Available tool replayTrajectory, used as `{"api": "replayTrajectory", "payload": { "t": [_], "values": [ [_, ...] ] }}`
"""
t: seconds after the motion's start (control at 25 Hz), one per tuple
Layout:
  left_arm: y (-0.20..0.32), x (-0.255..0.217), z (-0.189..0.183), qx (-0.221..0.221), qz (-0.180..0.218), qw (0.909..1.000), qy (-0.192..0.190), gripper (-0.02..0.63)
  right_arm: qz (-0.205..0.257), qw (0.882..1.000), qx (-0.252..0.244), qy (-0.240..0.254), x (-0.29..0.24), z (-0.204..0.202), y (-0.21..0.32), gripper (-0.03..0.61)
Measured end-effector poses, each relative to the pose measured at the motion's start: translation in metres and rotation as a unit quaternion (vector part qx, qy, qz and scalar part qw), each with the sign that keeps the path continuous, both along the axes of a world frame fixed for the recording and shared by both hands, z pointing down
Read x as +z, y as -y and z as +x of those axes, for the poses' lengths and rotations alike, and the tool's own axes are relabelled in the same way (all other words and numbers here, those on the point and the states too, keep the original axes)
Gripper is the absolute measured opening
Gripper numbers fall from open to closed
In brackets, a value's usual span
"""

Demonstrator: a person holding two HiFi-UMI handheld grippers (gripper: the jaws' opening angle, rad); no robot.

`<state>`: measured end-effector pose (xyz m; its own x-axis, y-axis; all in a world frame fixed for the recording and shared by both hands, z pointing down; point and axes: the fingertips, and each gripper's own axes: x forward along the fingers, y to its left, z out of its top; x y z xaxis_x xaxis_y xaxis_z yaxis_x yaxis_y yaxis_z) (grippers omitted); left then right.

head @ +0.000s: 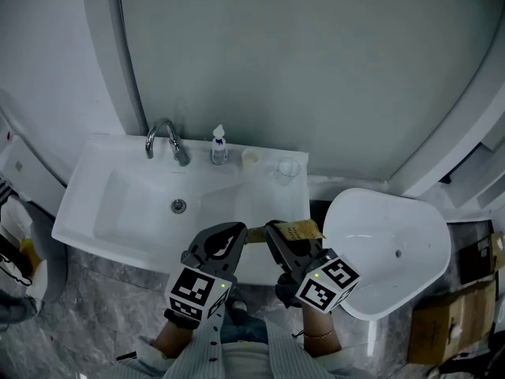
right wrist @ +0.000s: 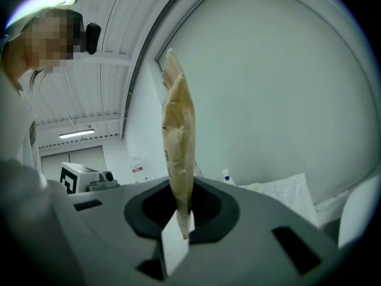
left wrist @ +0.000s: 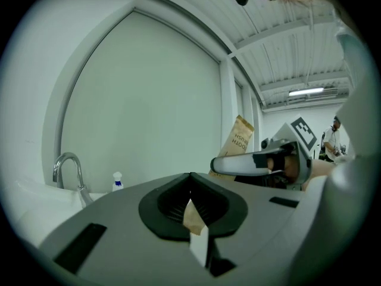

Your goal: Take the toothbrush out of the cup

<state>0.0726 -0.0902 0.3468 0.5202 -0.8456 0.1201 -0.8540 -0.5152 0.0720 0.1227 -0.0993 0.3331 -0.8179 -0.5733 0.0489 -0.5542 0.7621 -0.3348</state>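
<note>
sink (head: 118,212): white, set against the wall.
tap (head: 163,136): on the sink's back edge, at the left, bent over the bowl.
bottle (head: 218,147): small, with a white top, on the sink's back edge near the middle.
cup (head: 251,160): pale, on the sink's back edge, right of the middle. I cannot tell what is inside it.
glass (head: 288,168): see-through, at the sink's back right corner.
toilet (head: 387,251): white, on the floor to the right of the sink.
packet (head: 304,230): brown paper with the words TOOTH BRUSH on it. It is up in the air by the sink's front right corner, well apart from the cup at the sink's back edge. It lies about level in the head view and reaches from one gripper to the other.
toothbrush: I cannot see it bare. Only the packet shows.
left gripper (head: 241,231): by the sink's front edge. Its jaws are pinched together on the left end of the packet, and a small brown corner shows between them.
right gripper (head: 272,227): by the sink's front right corner. Its jaws are almost together and squeeze the packet. The long part of the packet sticks out past them, away from the sink.
hands: they hold the two grippers from below the sink's front edge, in pale striped sleeves.
</note>
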Motion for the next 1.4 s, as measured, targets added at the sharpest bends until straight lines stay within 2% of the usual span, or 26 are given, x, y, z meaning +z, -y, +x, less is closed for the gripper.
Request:
{"api": "replayTrajectory", "payload": {
  "t": [0.68,1.08,1.4],
  "values": [
    [0.016,-0.011,-0.005,0.023,0.007,0.9997,-0.002,0.017,-0.003,1.0,0.018,-0.008,-0.004,-0.005,0.012,0.041],
    [0.023,-0.007,-0.007,0.027,0.003,0.9996,0.003,0.017,-0.024,1.0,0.005,0.006,0.001,-0.01,0.016,0.041],
    [0.027,-0.006,-0.005,0.03,0.003,0.9996,0.003,0.017,-0.026,1.0,-0.004,-0.012,0.008,-0.016,0.016,0.041]
  ]
}}
